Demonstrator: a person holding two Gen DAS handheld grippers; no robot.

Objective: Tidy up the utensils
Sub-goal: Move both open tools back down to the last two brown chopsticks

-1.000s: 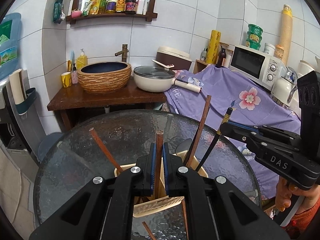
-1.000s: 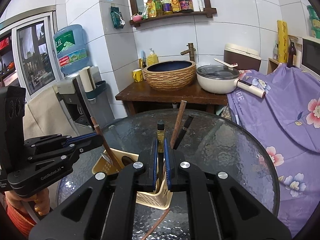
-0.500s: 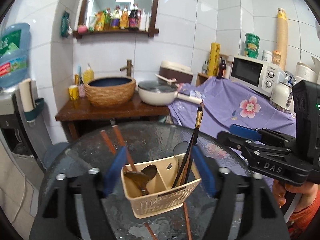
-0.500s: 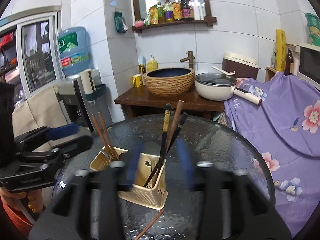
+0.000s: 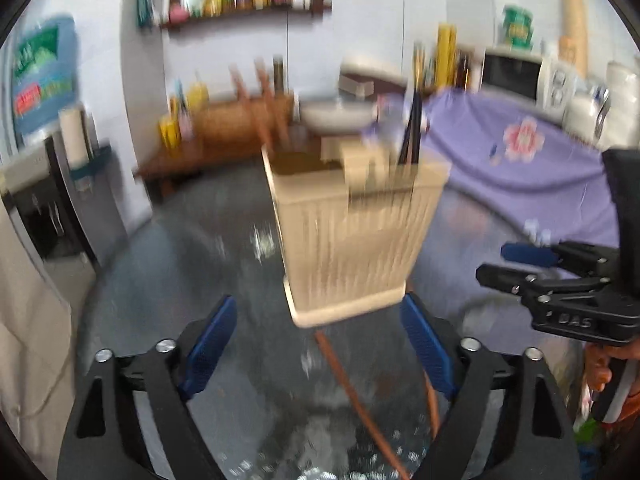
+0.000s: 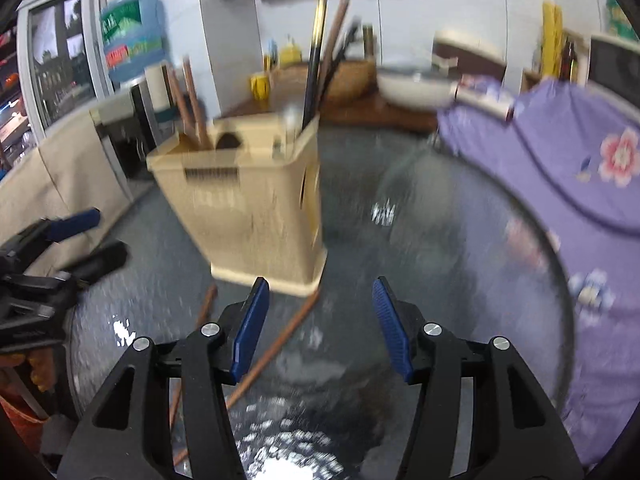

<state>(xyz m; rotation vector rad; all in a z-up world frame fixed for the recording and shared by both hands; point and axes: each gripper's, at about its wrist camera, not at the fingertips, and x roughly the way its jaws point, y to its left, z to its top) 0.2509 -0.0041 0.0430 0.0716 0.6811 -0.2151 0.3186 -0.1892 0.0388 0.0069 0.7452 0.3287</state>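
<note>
My left gripper (image 5: 316,344) is released, its ribbed blue pads (image 5: 208,344) spread wide with nothing between them; the jaws have just been opening. My right gripper (image 6: 320,328) is likewise let go and empty, its jaws having just opened further. Both hang low over the round table (image 6: 440,264), whose pebbled glass top glints with reflections. Just ahead stands the utensil caddy (image 5: 352,240), a cream plastic basket with slatted walls, a flat base rim and inner dividers. Dark chopsticks (image 6: 316,60) lean upright in one compartment, reddish-brown wooden ones (image 6: 190,108) in another, beside something rounded and dark that is too blurred to name. Two loose brown chopsticks (image 6: 276,348) lie flat on the glass, starting at the caddy's base and running toward me, right under my grippers. Beyond the table a purple flowered cloth (image 5: 520,152) drapes over something, with a white microwave (image 5: 516,74) behind it
</note>
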